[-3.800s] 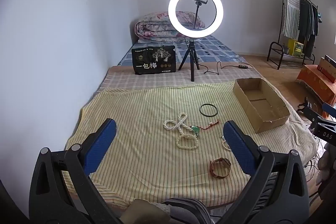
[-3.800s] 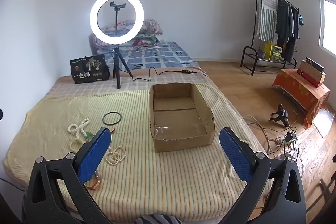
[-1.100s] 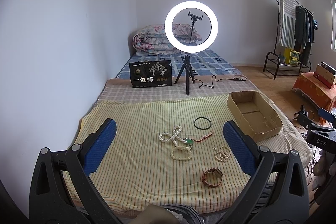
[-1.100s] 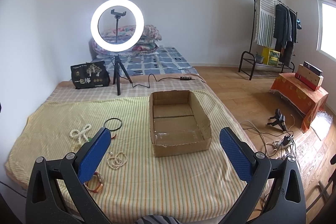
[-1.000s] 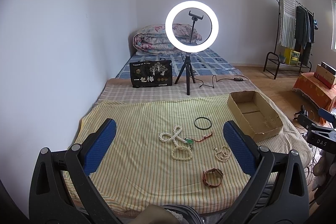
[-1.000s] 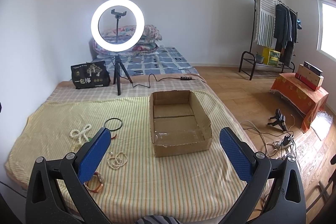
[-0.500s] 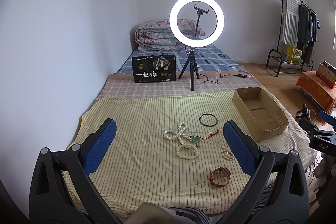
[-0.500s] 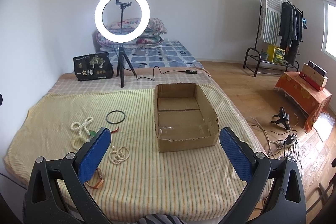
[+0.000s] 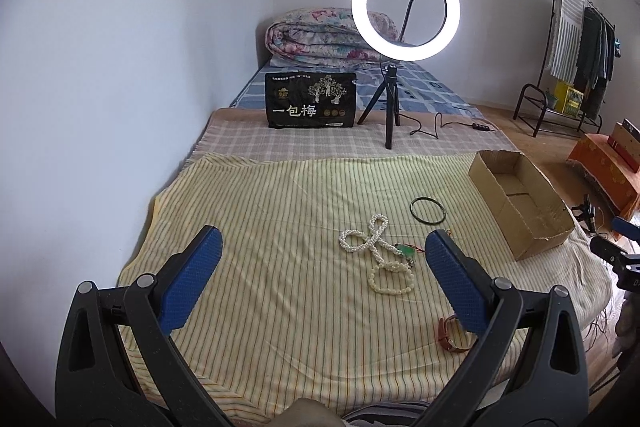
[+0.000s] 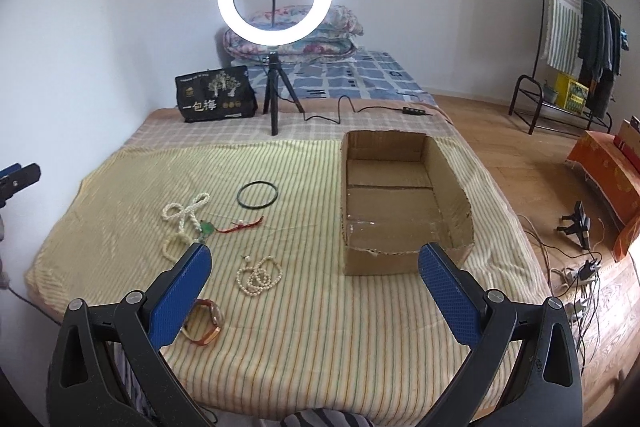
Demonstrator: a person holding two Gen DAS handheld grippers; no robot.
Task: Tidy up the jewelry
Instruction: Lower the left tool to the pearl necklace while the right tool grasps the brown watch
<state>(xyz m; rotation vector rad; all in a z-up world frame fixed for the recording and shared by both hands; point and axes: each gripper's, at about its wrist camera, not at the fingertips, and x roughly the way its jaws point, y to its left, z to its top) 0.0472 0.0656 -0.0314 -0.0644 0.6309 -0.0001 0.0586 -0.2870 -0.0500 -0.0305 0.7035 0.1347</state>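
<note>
Jewelry lies on a yellow striped cloth [image 9: 260,211]. A long white bead necklace [image 9: 374,251] with a green pendant [image 9: 406,250] lies mid-cloth, also in the right wrist view [image 10: 182,217]. A black bangle [image 9: 427,205] [image 10: 257,193] lies beyond it. A red cord [image 10: 242,225], a small bead bracelet [image 10: 259,275] and a brown watch [image 10: 204,321] [image 9: 450,335] lie nearer. An empty cardboard box [image 10: 400,199] [image 9: 520,195] stands to the right. My left gripper [image 9: 320,271] is open above the near cloth. My right gripper [image 10: 316,285] is open, between watch and box.
A lit ring light on a tripod [image 10: 275,27] and a black bag [image 10: 216,99] stand at the cloth's far edge, with a cable [image 10: 360,107] beside them. Folded quilts [image 9: 320,37] lie at the back. A clothes rack [image 10: 576,27] and floor cables [image 10: 576,267] are to the right.
Both grippers have moved forward over the bed and slightly left; the jewelry and box look nearer. Both stay open. Nothing on the cloth has moved.
</note>
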